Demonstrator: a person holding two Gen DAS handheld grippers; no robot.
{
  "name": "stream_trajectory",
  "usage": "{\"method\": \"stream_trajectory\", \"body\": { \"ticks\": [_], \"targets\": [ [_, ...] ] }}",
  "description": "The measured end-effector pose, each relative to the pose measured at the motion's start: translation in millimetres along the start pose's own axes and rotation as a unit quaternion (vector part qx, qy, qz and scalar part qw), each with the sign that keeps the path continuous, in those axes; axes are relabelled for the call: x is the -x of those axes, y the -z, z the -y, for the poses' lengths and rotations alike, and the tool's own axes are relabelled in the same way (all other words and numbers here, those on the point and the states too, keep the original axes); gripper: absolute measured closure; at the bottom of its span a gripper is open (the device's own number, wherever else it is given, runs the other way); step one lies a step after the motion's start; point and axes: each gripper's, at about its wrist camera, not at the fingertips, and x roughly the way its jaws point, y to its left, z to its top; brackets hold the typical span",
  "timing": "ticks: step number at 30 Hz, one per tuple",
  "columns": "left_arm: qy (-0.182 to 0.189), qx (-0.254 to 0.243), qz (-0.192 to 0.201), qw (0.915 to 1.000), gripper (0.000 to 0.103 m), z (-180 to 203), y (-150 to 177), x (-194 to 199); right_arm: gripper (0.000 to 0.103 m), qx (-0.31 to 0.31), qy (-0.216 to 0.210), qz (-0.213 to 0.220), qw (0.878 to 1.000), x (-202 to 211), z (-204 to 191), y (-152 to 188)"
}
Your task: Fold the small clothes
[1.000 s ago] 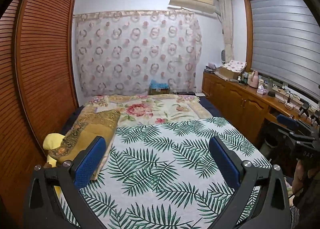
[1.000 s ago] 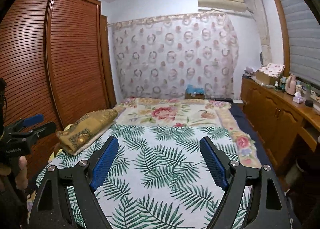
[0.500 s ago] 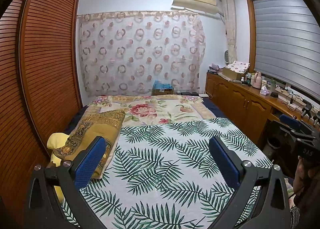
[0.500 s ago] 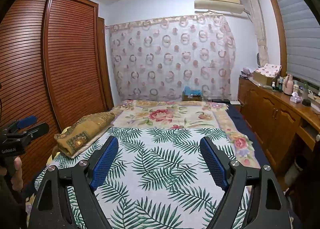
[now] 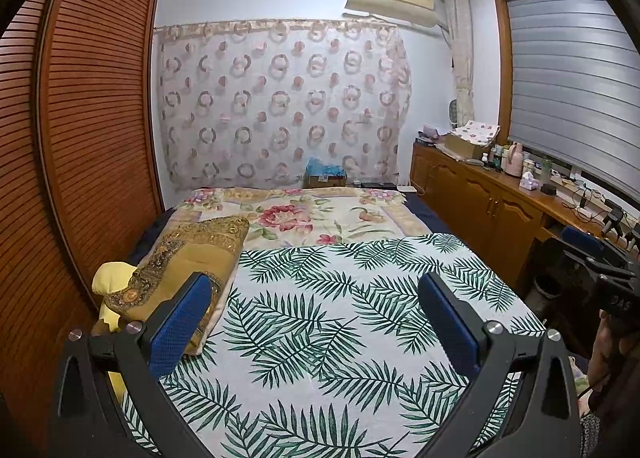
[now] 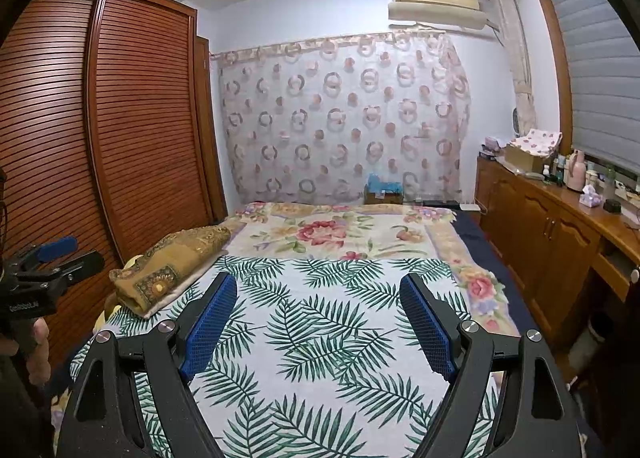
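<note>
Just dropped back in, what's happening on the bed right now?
Nothing is being handled yet. The left tool and right tool both hang open and empty above the palm-leaf sheet. No small garment is in view. A folded gold-brown blanket lies at the sheet's left edge.
</note>
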Motion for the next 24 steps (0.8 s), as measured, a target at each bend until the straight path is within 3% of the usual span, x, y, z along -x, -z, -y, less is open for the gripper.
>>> {"method": "stream_trajectory", "body": {
  "ticks": [24],
  "targets": [
    [-0.001,0.002,-0.002,1.0,0.0,-2.6,2.7,-3.1,0.018,0.001,0.0,0.002,1.0,-0.4,2.0,1.7]
  ]
}}
